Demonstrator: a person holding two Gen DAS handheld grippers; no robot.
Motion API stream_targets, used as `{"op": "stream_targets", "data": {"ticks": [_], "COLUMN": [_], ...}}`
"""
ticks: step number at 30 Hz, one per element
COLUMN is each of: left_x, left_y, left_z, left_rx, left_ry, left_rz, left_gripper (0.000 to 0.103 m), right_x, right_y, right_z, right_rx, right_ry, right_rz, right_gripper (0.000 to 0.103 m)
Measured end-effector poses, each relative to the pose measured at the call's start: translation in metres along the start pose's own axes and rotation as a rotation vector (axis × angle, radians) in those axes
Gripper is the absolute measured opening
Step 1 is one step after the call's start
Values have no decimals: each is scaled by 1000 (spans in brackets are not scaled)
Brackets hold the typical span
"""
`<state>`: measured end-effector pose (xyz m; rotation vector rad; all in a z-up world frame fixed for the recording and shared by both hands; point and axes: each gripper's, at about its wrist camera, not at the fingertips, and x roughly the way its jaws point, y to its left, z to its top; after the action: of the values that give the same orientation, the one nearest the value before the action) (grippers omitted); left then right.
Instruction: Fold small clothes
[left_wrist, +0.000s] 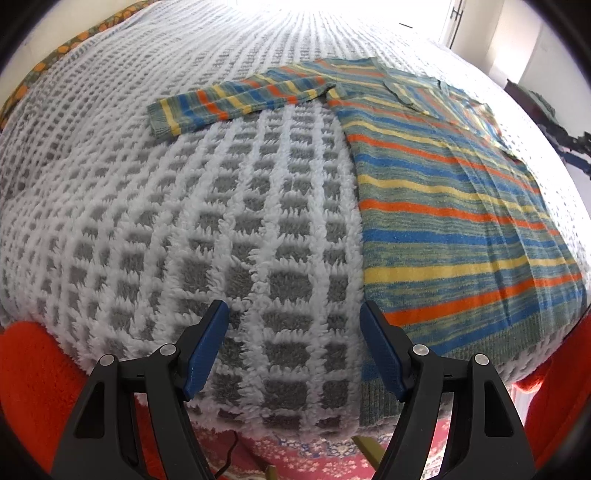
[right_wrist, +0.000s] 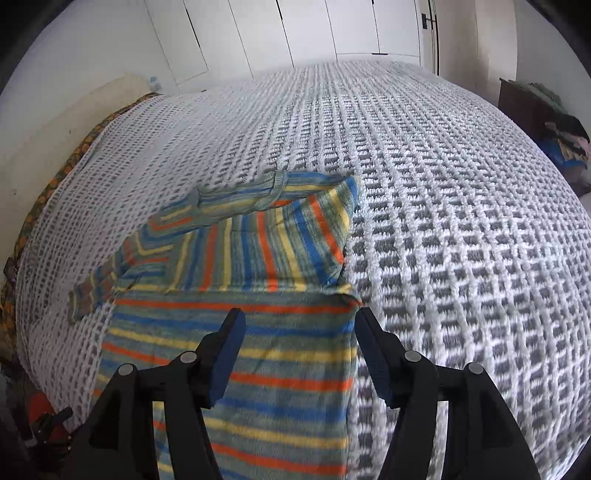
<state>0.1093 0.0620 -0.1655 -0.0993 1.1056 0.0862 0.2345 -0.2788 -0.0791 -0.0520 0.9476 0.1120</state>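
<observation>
**Flat out on the bed: a striped sweater, one sleeve already folded in**

Right now the striped sweater (left_wrist: 454, 221) lies spread on the white-and-grey waffle blanket (left_wrist: 229, 229), its ribbed hem nearest the foot of the bed. Its one sleeve (left_wrist: 236, 101) stretches straight out to the side over the blanket. The other sleeve (right_wrist: 295, 236) is folded back across the chest, so that side of the body ends in a straight edge.

The left gripper (left_wrist: 293, 347) hovers above bare blanket just beside the sweater's side edge, near the hem corner. Its blue pads stand wide apart with nothing between them; the right-hand pad sits over the cloth's border without clearly touching it.

The right gripper (right_wrist: 299, 350) hangs over the lower body of the sweater, just short of the folded sleeve, with the straight folded edge running under its right finger. Its jaws are parted and hold no fabric.

Beyond the blanket, a patterned orange-and-green sheet (right_wrist: 55, 173) shows along the bed's far side, and white cupboard doors (right_wrist: 295, 29) stand behind.
</observation>
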Motion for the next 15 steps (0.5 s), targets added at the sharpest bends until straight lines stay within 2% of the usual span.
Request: {"op": "stream_targets", "data": {"ticks": [3,5,7,10,15], "left_x": [-4,-6,-7,-10,-11], "left_y": [-7,-11,-14,-12,-6], "left_z": [-4,-6,-8,-8,-10], "left_rx": [37,61,76,76,46], "left_ry": [-20,-30,-41,-56,-70], "left_rz": [13,20,26,23,25], "left_gripper": [76,76,77,77,77], "right_x": [-38,-55,-70,-73,-58], "right_y": [5,9,17,34,75], "right_z": [-47,-76,-103,-128,-146], "right_rx": [60,107,158,138,-41], "right_ry": [-72,-122,-179,-208,-167], "right_rz": [-8,-32,-40,-65,-84], "right_gripper": [73,91,98,99,99]}}
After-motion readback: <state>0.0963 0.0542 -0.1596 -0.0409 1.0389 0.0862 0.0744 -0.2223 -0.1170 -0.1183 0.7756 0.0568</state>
